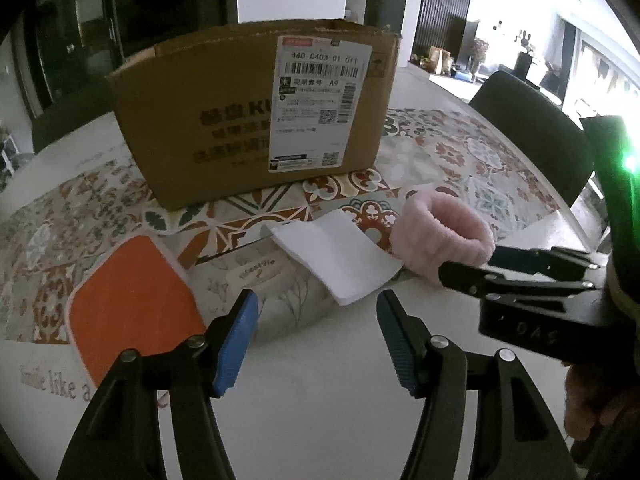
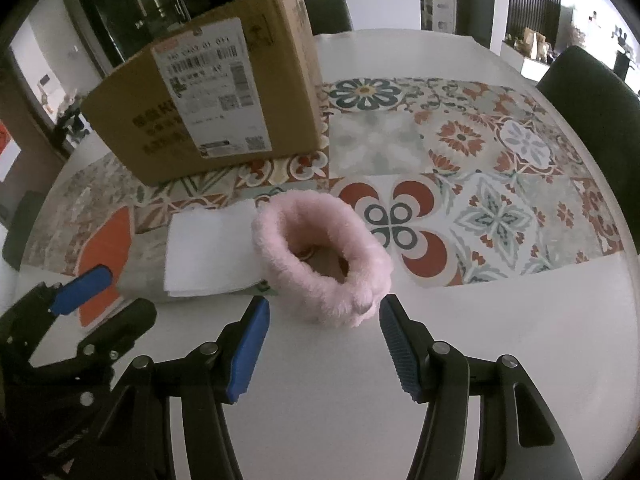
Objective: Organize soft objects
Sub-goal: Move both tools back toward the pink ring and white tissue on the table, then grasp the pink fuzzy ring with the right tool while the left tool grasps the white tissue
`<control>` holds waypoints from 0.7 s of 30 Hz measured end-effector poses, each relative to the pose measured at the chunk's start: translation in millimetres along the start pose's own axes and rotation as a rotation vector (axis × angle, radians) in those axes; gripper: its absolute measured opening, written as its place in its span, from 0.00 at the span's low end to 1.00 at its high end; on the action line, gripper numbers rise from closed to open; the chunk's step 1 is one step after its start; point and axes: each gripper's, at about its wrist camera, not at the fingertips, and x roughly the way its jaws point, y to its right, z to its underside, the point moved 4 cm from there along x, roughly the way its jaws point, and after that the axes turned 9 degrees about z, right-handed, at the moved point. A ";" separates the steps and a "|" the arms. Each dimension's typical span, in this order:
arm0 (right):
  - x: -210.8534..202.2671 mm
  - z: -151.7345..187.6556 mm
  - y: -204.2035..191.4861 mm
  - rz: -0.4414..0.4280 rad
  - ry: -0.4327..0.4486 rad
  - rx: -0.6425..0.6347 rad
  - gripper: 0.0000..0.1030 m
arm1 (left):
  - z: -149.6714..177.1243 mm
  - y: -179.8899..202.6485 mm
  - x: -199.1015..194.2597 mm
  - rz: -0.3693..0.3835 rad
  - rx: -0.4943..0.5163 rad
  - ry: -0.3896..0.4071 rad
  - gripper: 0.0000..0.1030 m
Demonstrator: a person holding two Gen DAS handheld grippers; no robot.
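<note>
A fluffy pink band [image 2: 320, 252] stands as a ring on the table, just ahead of my right gripper [image 2: 324, 312], which is open with its blue pads on either side of the band's near edge, apart from it. A folded white cloth [image 1: 340, 256] lies on a floral tissue pack [image 1: 260, 284], left of the pink band [image 1: 444, 236]. An orange cloth [image 1: 136, 304] lies at the left. My left gripper [image 1: 316, 312] is open over the table's bare near edge, in front of the tissue pack, with nothing between its pads. The right gripper [image 1: 472, 276] shows in the left wrist view.
An open cardboard box [image 1: 256, 120] with a shipping label stands behind the cloths on a patterned mat [image 2: 480, 184]. Dark chairs [image 2: 592, 116] stand around the white table [image 2: 400, 360]. The left gripper's blue fingers [image 2: 80, 288] show at the left of the right wrist view.
</note>
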 end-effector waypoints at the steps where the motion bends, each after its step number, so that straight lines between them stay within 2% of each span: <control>1: 3.7 -0.7 -0.3 0.002 -0.006 0.004 0.57 | -1.3 -1.4 2.6 0.008 -0.008 -0.003 0.59; 5: 13.7 -3.7 -0.6 -0.005 -0.023 0.022 0.57 | -7.2 -8.1 14.4 0.040 -0.046 -0.022 0.59; 10: 17.8 -10.1 -1.1 0.007 -0.013 0.030 0.57 | -14.9 -13.6 26.7 0.054 -0.078 -0.040 0.59; 21: 25.3 -17.4 6.1 -0.027 0.003 0.078 0.57 | -28.0 -12.8 49.7 0.091 -0.133 -0.067 0.57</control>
